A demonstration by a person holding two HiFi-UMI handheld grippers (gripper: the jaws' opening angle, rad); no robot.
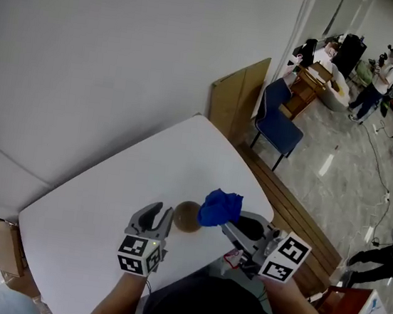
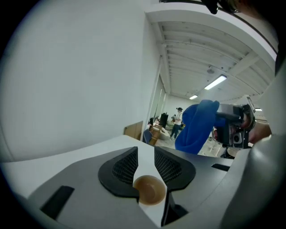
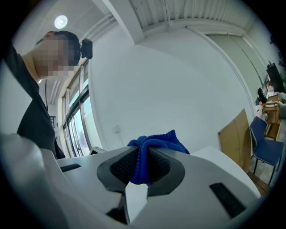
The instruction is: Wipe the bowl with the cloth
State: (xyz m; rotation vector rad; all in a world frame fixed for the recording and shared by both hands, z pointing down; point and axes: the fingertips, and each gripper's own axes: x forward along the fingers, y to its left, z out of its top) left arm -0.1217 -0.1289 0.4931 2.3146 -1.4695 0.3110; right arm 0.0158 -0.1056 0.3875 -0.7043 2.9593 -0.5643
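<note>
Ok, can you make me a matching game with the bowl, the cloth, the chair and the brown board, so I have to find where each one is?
Things:
1. bowl
2. cloth
3. chair
4. board

Places:
A. standing against the wall
B. pinched in the right gripper
C. sitting on the white table
D. on the floor, past the table's far corner

Pairs: 1-C, 2-B, 3-D, 4-A
</note>
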